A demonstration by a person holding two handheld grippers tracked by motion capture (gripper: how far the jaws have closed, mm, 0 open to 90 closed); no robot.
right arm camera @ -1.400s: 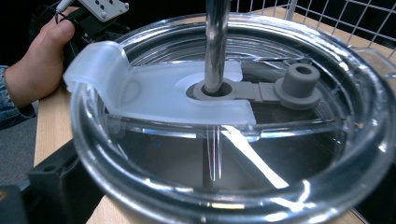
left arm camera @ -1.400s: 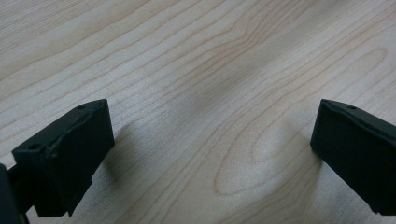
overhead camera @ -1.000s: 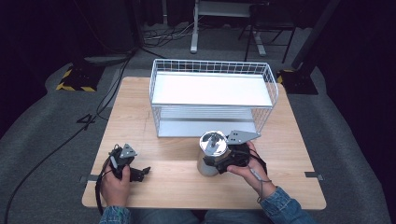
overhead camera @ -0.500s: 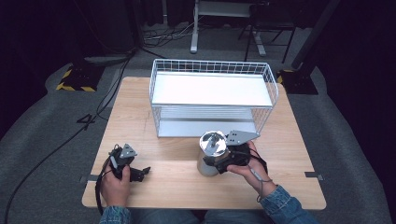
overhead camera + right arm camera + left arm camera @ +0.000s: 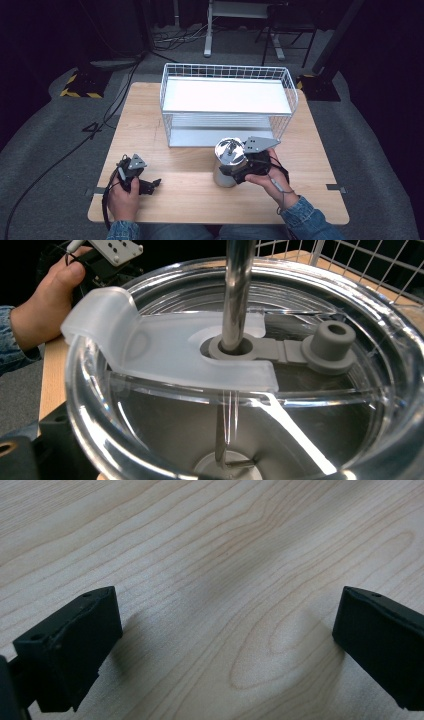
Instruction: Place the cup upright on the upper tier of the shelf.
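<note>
- We judge the work to be at an early stage: the tumbler (image 5: pixel 227 167) stands on the table (image 5: pixel 150 130), just near of the rack (image 5: pixel 227 102), and has not been set on either tier yet.
- What seems left, as we read it, is lifting the tumbler and placing it in the rack; both tiers look free to take it.
- The rack, the largest holder here, sits at the far middle of the table. Its white top shelf is bare, and we see nothing on the lower tier.
- The tumbler is steel with a clear lid (image 5: pixel 240 365). Through the lid, the inside looks empty of liquid, though glare hides part of it.
- A metal straw (image 5: pixel 236 290) runs down through the lid's middle hole, and a grey plug (image 5: pixel 330 347) lies unseated beside it.
- Our right gripper (image 5: pixel 245 167) is clamped around the tumbler's body from the right side.
- Our left gripper (image 5: pixel 145 185) rests at the near left of the table, jaws spread wide over bare wood, grasping nothing, well apart from the tumbler.
</note>
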